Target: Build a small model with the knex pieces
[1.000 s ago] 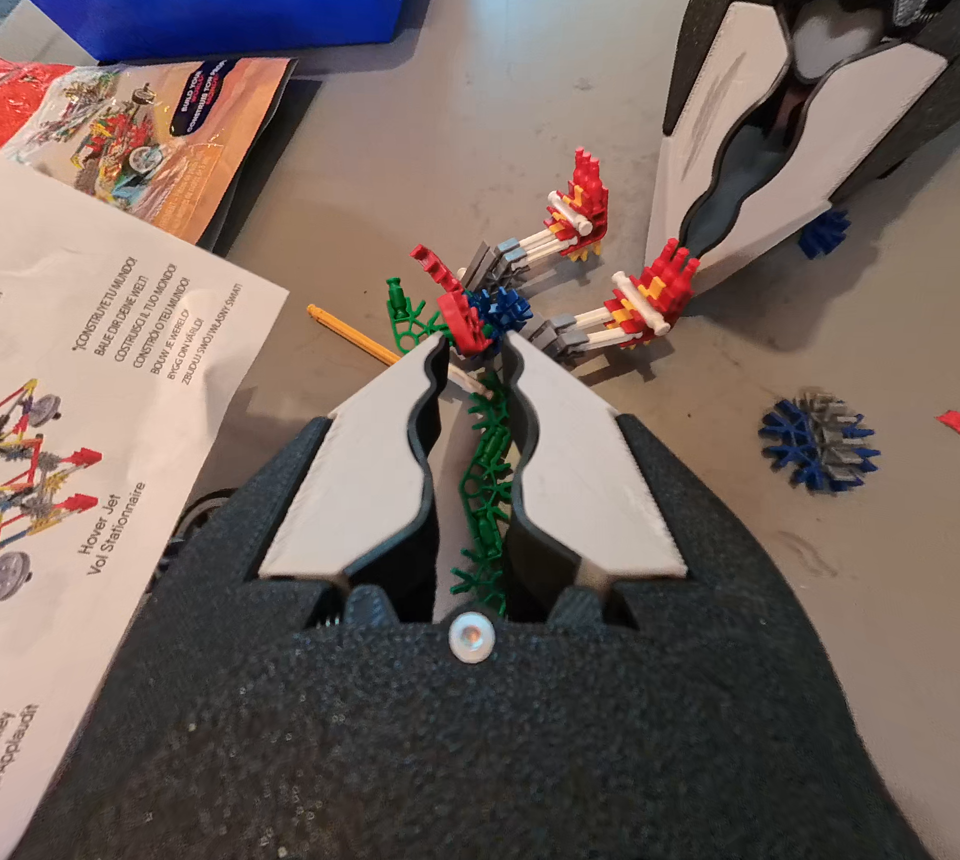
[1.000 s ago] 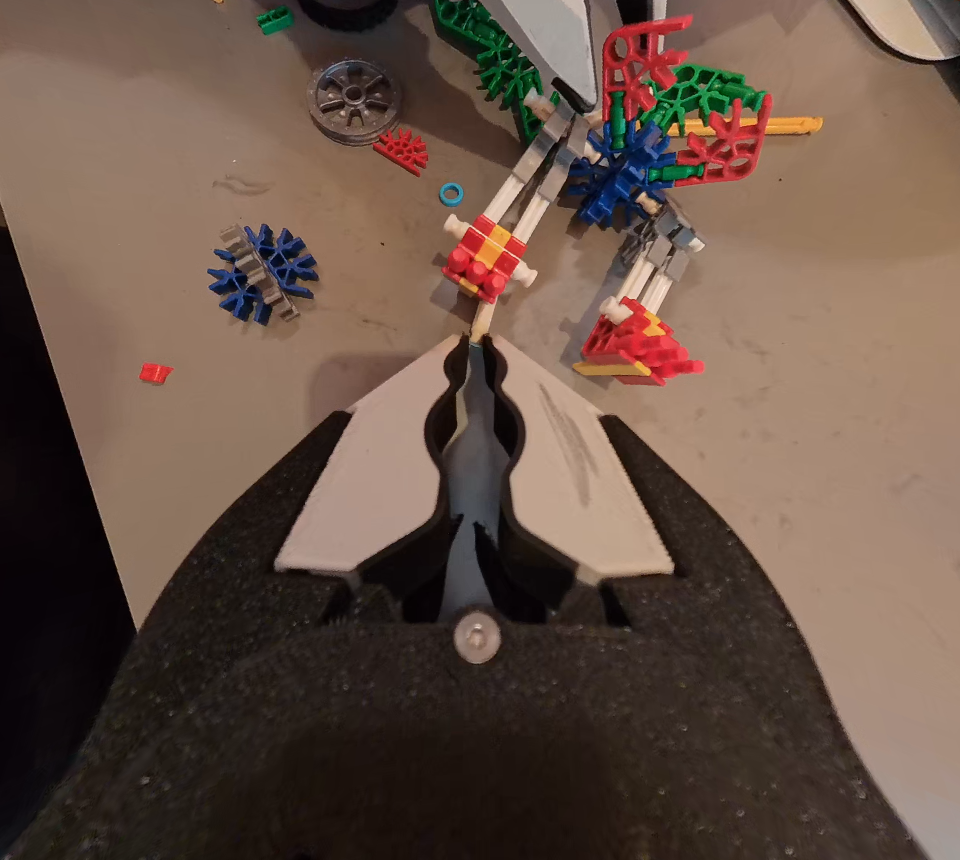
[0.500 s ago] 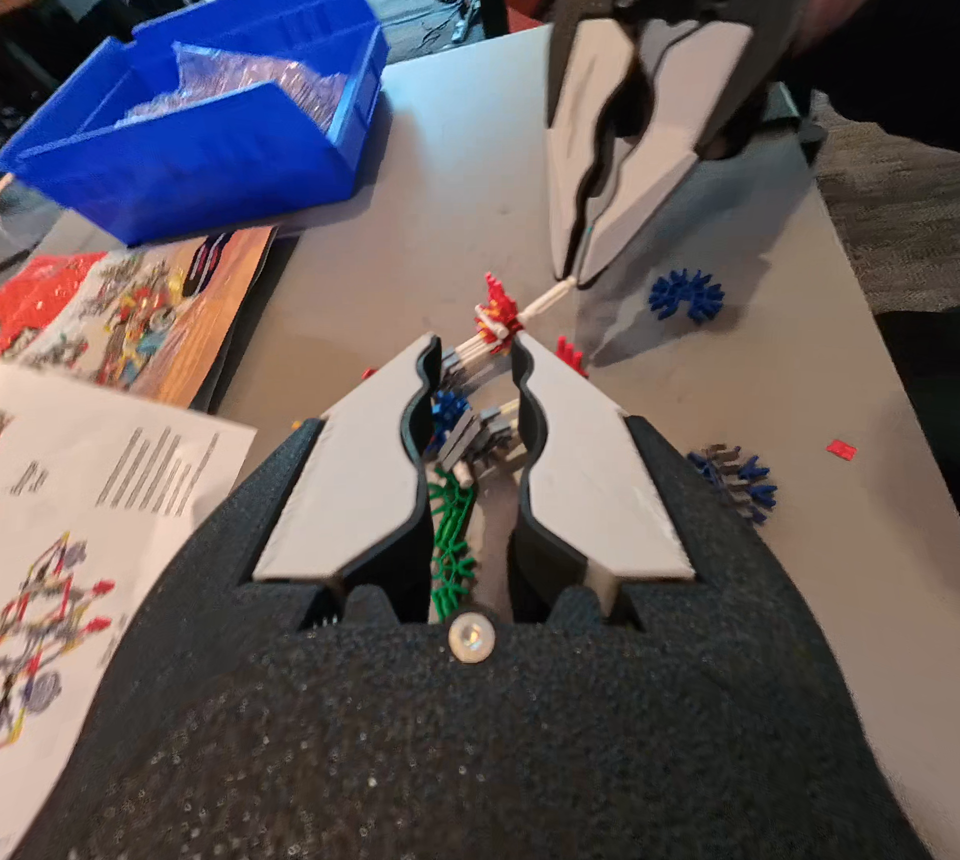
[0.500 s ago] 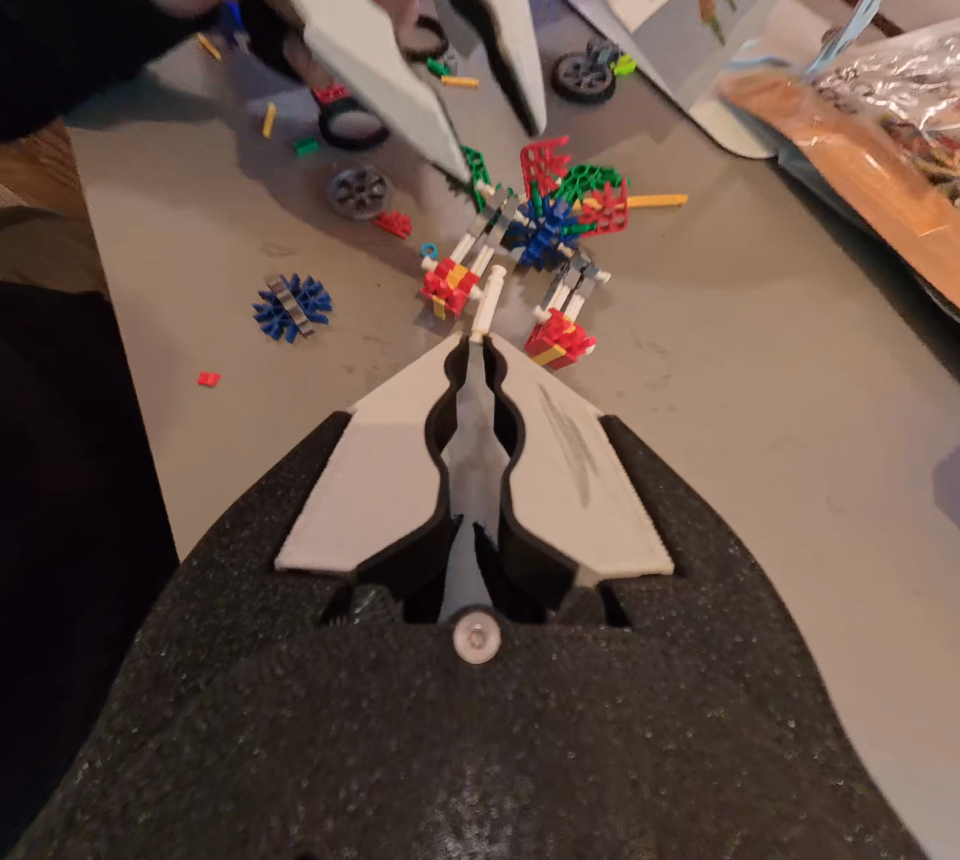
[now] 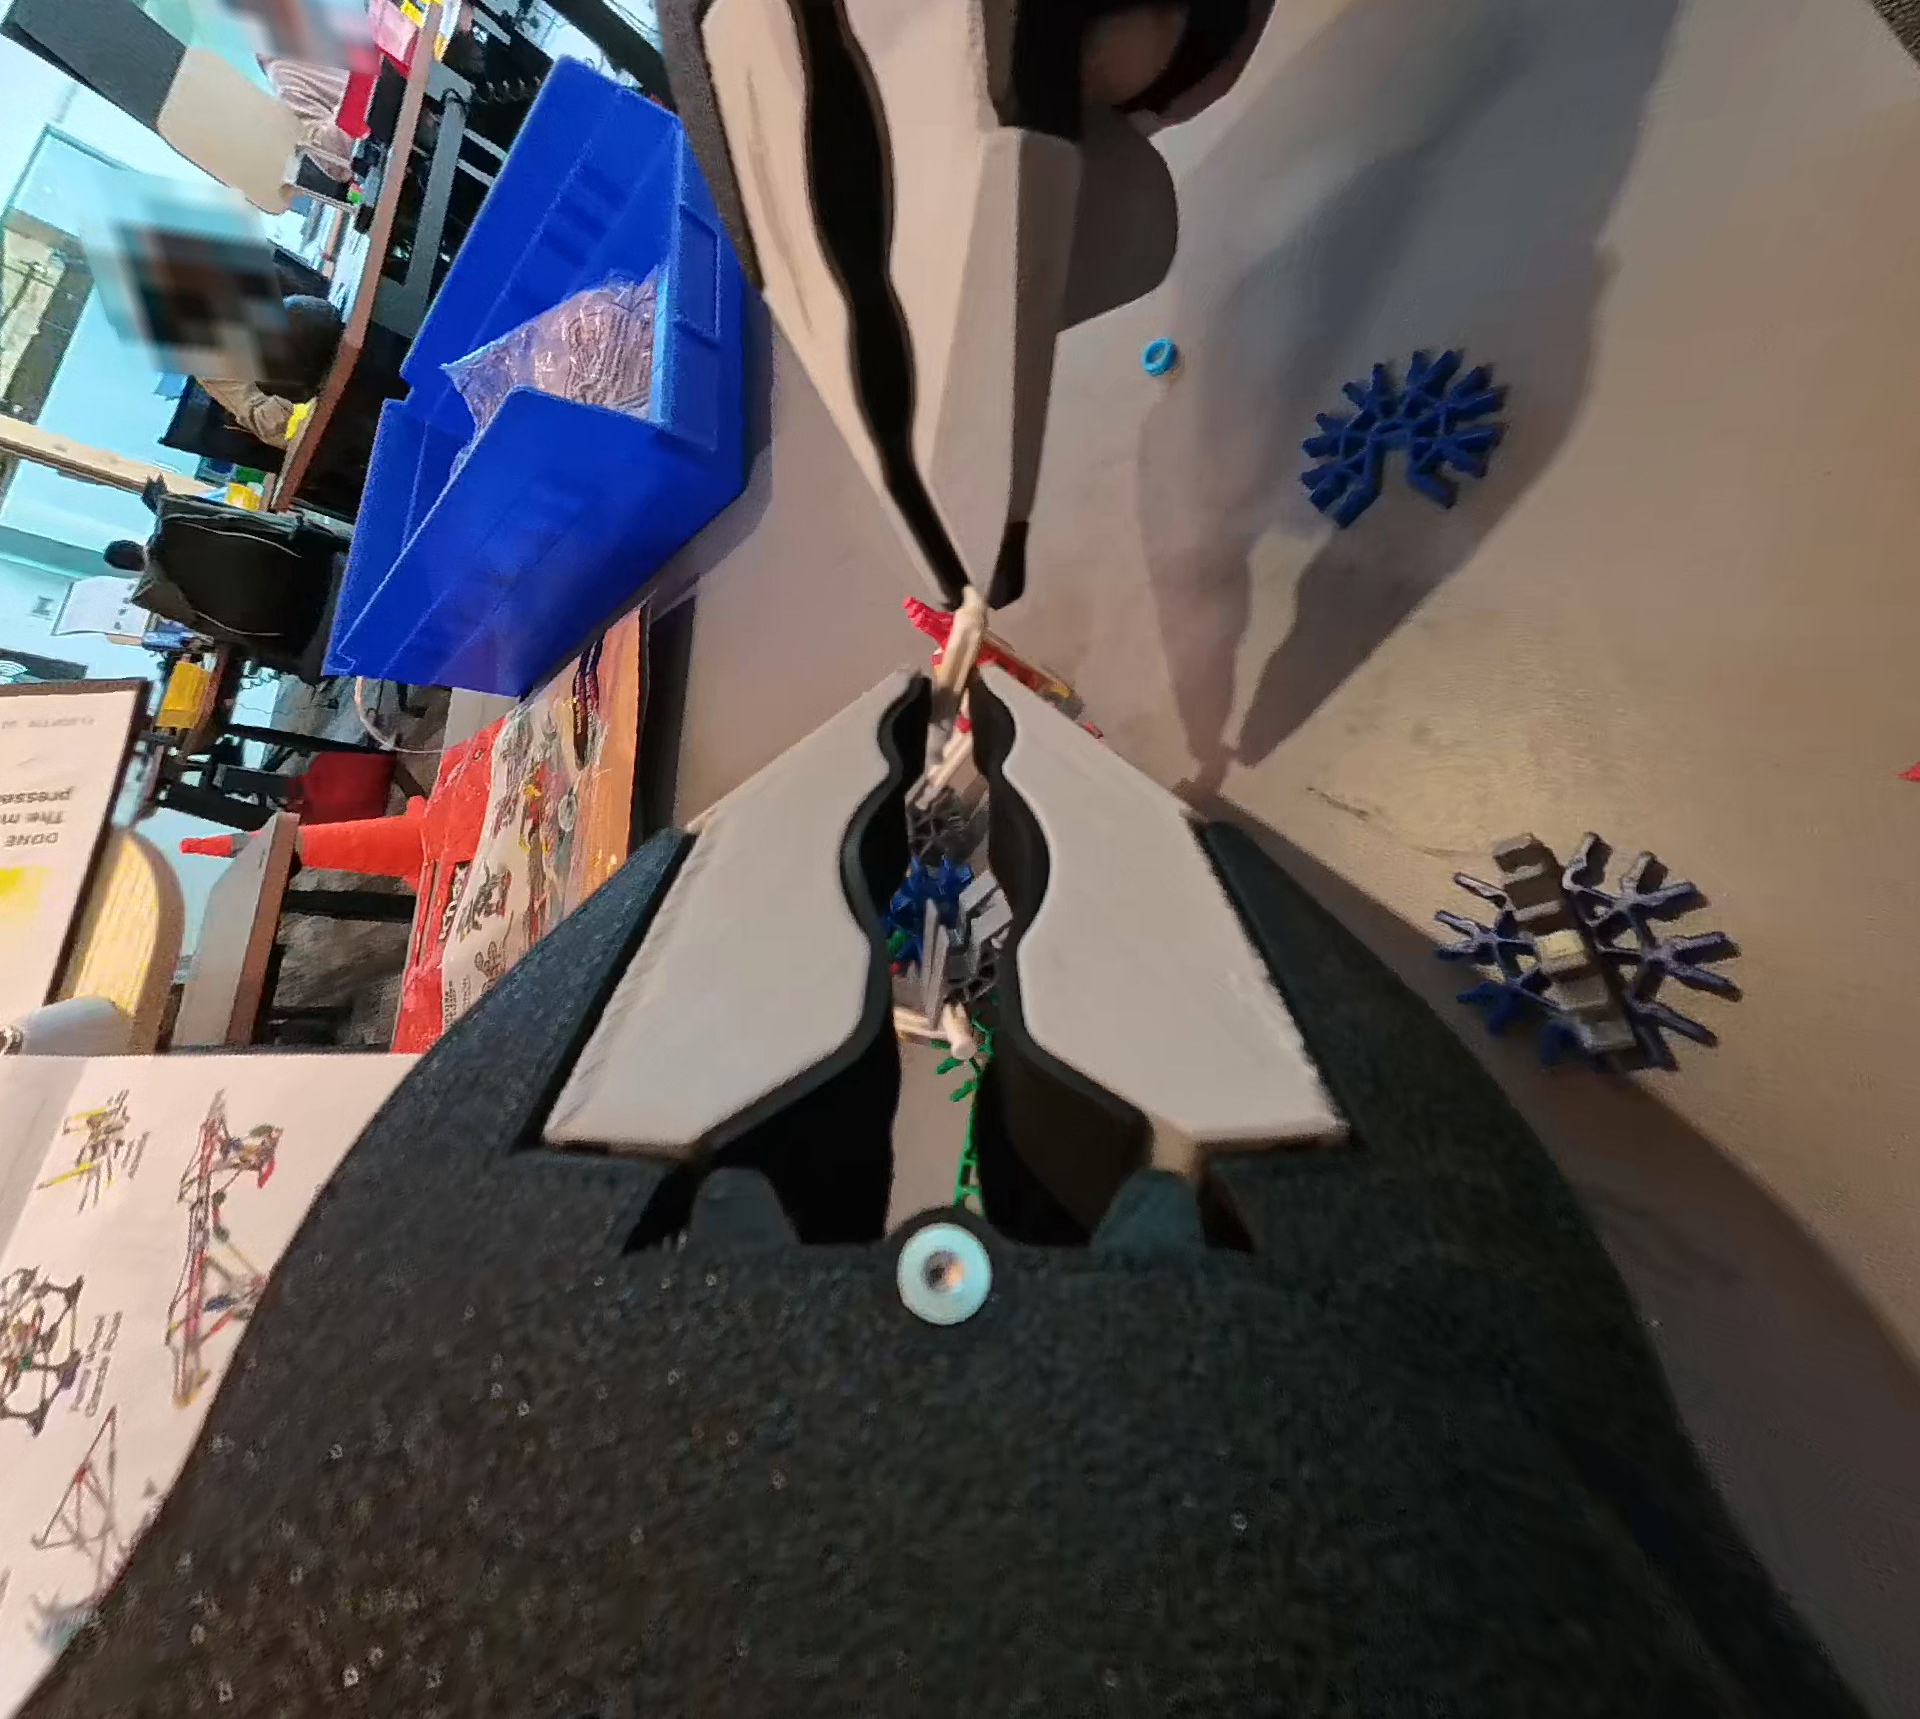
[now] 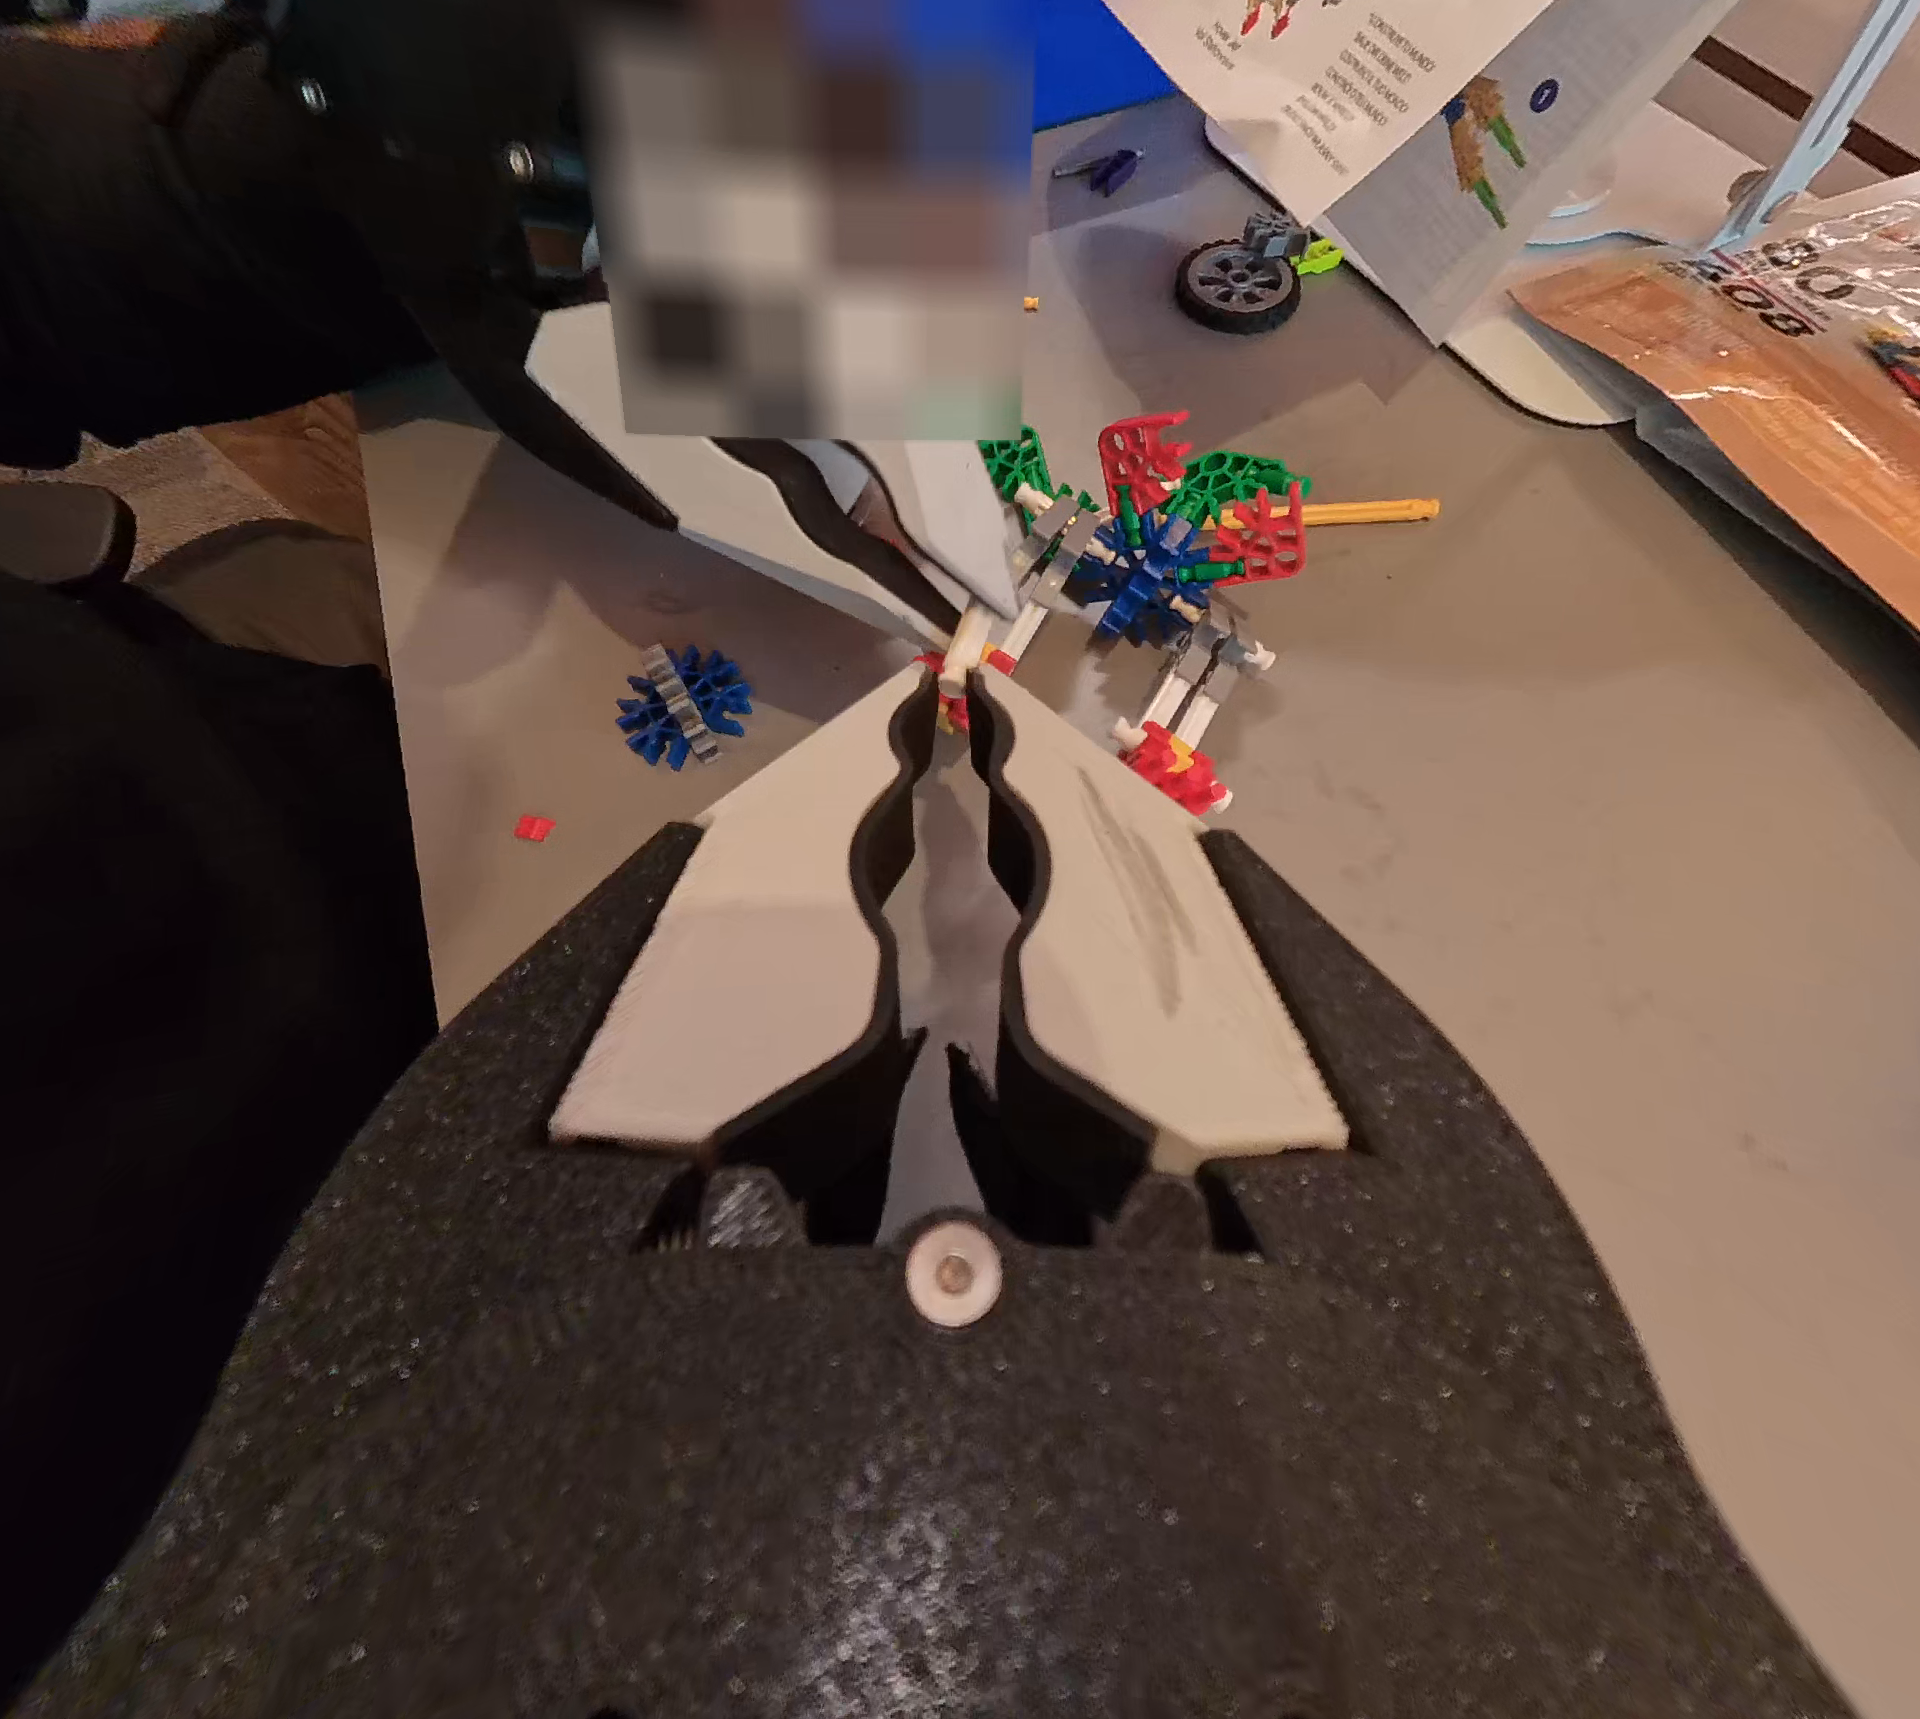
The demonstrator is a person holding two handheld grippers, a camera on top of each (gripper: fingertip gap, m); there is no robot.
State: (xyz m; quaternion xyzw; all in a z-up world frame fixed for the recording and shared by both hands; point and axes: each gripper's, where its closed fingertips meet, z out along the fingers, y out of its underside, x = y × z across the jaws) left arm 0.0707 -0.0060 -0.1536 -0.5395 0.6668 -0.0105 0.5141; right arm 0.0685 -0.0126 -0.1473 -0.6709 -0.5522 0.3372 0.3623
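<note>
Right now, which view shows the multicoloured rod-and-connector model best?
The right wrist view: the model lies nearly whole on the grey table. In the left wrist view only slivers of it show between the left hand-held gripper's fingers.

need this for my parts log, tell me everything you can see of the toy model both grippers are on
The toy model is a snap-together plastic build: a blue snowflake hub, red and green fan connectors, grey clips, white rods ending in red-and-yellow clusters. It sits on the grey table. The left gripper clamps it; the right gripper pinches one white rod.
</note>
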